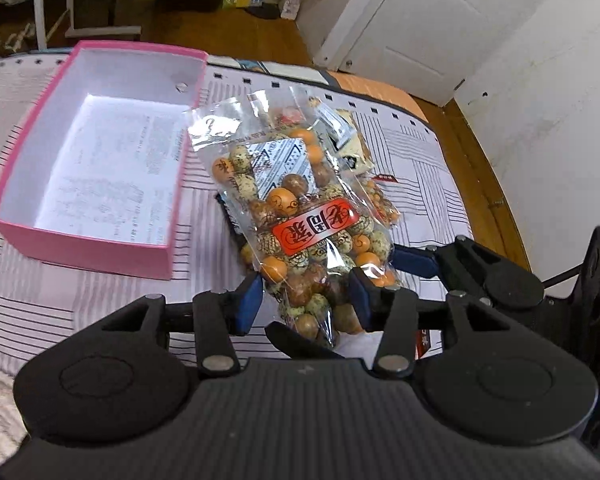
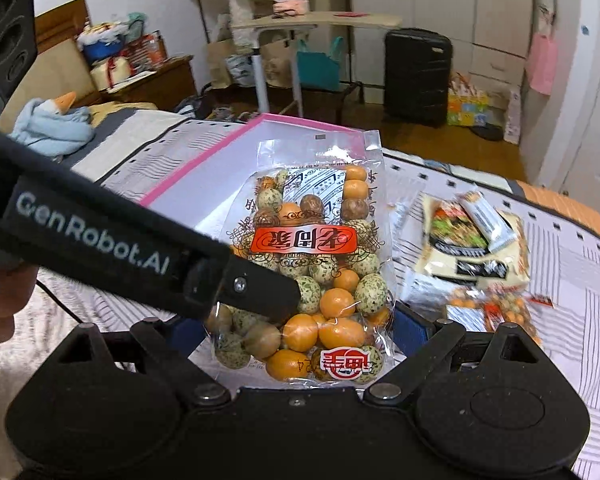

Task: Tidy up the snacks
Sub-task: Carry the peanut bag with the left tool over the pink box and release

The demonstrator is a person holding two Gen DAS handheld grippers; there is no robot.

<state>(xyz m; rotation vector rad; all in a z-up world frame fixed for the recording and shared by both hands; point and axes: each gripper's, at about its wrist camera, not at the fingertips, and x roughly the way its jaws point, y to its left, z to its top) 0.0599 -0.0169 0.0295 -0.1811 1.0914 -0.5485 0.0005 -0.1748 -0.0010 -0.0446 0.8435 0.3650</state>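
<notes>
Left tool [image 2: 268,300] hides the snack bag's [image 2: 312,264] left edge

A black suitcase [image 2: 417,76] stands on the wooden floor [image 2: 440,140] well beyond the tongs, beside a white-legged side table [image 2: 316,22]. Far to their left, a blue goose plush [image 2: 54,120] lies on the striped bedspread [image 2: 572,280]. A white door [image 1: 432,20] stands to the right.

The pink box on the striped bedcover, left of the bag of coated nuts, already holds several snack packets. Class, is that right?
Not quite. The pink box holds no snacks; the left wrist view shows only its printed white floor. It does sit on the striped bedcover, left of the bag of coated nuts.
</notes>
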